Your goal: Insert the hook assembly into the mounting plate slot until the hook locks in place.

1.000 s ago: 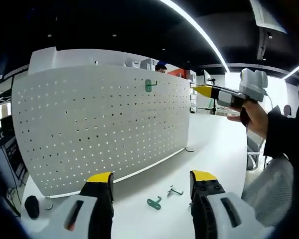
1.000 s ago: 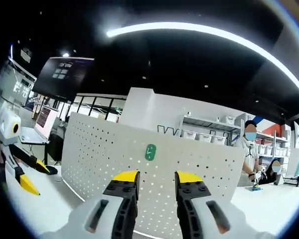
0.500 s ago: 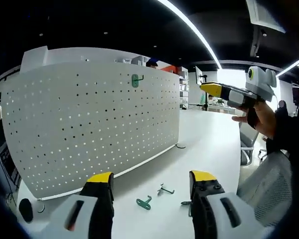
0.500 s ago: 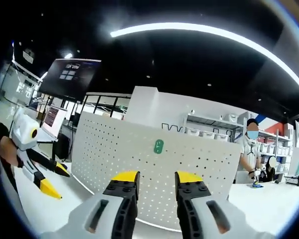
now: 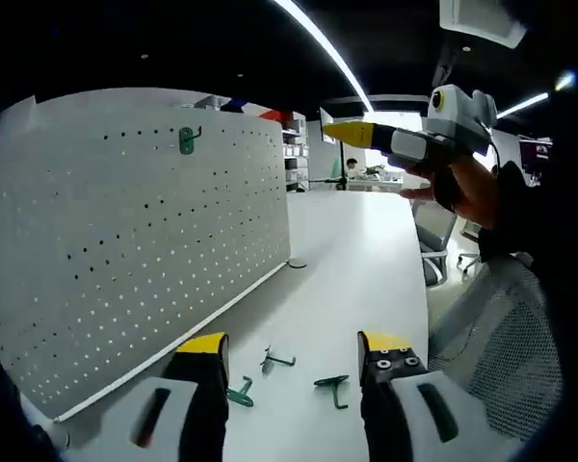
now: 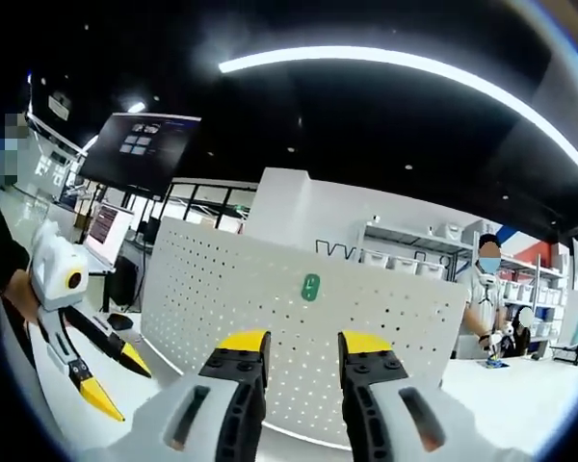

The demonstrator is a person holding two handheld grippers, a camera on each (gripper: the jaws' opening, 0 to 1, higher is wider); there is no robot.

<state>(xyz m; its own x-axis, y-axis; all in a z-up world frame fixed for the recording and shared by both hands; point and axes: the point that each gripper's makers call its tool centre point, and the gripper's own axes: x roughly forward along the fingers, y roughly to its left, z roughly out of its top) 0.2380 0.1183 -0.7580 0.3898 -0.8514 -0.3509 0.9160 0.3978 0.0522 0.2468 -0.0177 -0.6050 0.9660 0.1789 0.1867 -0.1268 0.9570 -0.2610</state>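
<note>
The left tool had dropped toward the desk, jaws apart and empty over three loose hooks. The right tool, also spread and empty, stayed facing the pegboard, where one green hook already hung; so picking up seemed next.

my white desk | white perforated pegboard panel stands upright along its left | three small green metal hooks lie loose near me: | small dark round foot at panel's far end
</note>
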